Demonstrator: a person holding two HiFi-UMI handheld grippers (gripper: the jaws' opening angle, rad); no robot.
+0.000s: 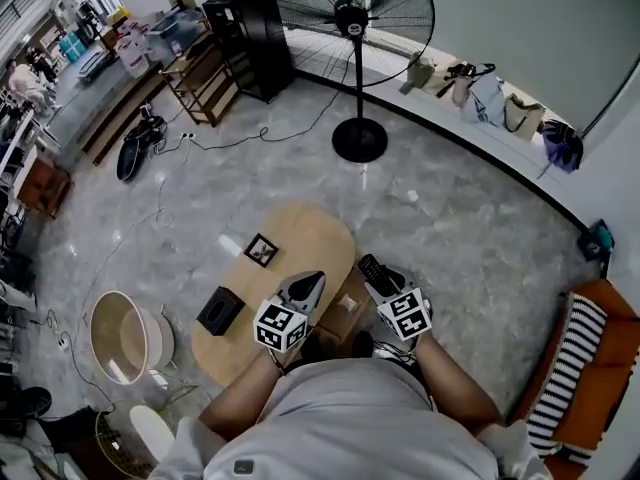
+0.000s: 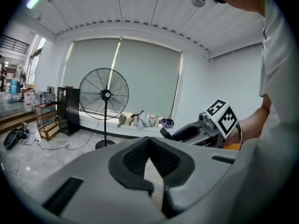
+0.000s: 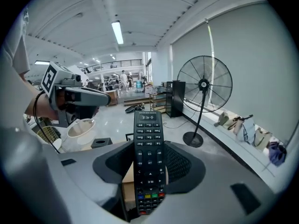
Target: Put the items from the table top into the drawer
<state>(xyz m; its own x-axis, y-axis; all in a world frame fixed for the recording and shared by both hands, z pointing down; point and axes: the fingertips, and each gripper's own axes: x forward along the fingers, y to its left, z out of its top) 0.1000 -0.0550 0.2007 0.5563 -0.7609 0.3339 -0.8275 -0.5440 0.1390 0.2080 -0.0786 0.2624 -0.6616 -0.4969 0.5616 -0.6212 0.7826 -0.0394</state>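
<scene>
The oval wooden tabletop (image 1: pixel 300 230) stands alone on a grey floor (image 1: pixel 450 218), with bare floor off its far end and its right-hand long edge. A pedestal fan (image 1: pixel 358 138) is well apart beyond the far end. A white round tub (image 1: pixel 120 336) lies near the left edge, and an orange sofa (image 1: pixel 610 358) sits well off to the right. A small picture frame (image 1: pixel 262 250) lies on the wood near the left edge. A black box (image 1: pixel 220 310) rests nearer the person, close to that same edge, and the rest of the surface is bare. Both arms reach in over the near right part of the top. The left tongs (image 1: pixel 312 280) hang above the wood just inside the right edge. In the left gripper view their pads meet at the tips, closed with nothing between them. The right tongs (image 1: pixel 385 282) are beside them, past the right edge and over the floor. They are clamped on a black remote control (image 3: pixel 148 143), which stands lengthwise between the pads with its buttons facing the camera and its far end sticking out beyond the tips. Between the two tongs, below the tabletop's edge, a pale brown boxy part (image 1: pixel 348 306) shows; whether it is the drawer I cannot tell.
</scene>
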